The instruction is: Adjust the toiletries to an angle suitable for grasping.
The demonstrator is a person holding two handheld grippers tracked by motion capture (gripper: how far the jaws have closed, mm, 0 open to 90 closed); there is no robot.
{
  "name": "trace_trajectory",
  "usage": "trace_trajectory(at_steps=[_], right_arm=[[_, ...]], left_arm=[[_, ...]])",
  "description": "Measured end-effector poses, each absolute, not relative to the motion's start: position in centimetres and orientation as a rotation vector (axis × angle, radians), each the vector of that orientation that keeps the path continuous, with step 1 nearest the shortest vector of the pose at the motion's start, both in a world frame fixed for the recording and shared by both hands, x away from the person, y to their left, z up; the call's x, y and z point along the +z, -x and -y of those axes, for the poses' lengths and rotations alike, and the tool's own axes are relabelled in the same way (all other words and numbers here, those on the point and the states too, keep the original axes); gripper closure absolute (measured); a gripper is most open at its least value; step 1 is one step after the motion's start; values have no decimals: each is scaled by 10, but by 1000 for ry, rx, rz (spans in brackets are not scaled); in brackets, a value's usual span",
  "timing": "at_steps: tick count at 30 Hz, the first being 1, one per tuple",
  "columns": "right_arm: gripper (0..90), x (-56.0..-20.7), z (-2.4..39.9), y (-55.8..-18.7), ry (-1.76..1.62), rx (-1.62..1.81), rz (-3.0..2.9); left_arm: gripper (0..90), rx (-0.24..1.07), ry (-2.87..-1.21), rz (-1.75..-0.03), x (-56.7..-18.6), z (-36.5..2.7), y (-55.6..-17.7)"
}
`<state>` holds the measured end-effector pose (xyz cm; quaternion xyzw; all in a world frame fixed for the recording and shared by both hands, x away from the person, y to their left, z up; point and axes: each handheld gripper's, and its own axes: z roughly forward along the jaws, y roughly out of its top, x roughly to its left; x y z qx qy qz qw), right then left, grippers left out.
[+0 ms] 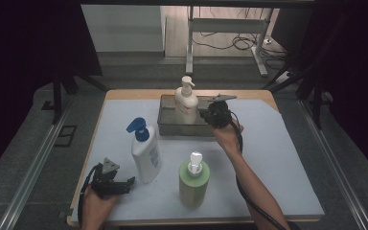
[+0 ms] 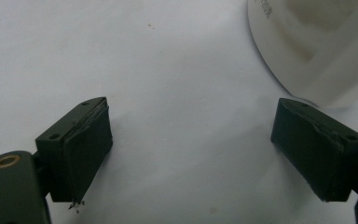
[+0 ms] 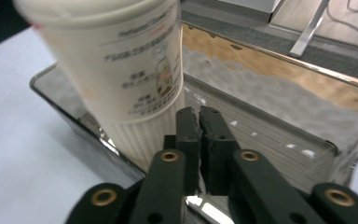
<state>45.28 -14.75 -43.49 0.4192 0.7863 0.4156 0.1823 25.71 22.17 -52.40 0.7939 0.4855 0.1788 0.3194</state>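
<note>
A cream pump bottle (image 1: 186,103) stands upright in a grey metal tray (image 1: 167,125) at the back of the table. My right gripper (image 1: 206,114) sits just to the bottle's right, over the tray. In the right gripper view my right gripper (image 3: 199,116) has its jaws pressed together with nothing between them, close beside the cream bottle (image 3: 121,70) and above the tray (image 3: 270,140). My left gripper (image 1: 127,184) rests low at the front left, open. In the left gripper view my left gripper (image 2: 191,140) holds its pads wide apart over the white mat.
A white bottle with a blue pump (image 1: 145,155) stands just right of the left gripper; its base (image 2: 317,51) is close ahead of the left jaws. A green bottle with a white cap (image 1: 194,182) stands at the front middle. The white mat (image 1: 278,158) covers the table.
</note>
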Motion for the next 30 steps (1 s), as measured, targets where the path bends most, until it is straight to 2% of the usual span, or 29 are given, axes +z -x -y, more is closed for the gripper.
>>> trace_trajectory(at_steps=[14, 30], right_arm=[[889, -447, 135, -476, -1267, 1117, -2208], [886, -458, 127, -482, -1295, 1078, -2226]], left_arm=[[122, 470, -2087, -1276, -524, -222, -257], [122, 470, -2088, -1276, -524, -222, -257]])
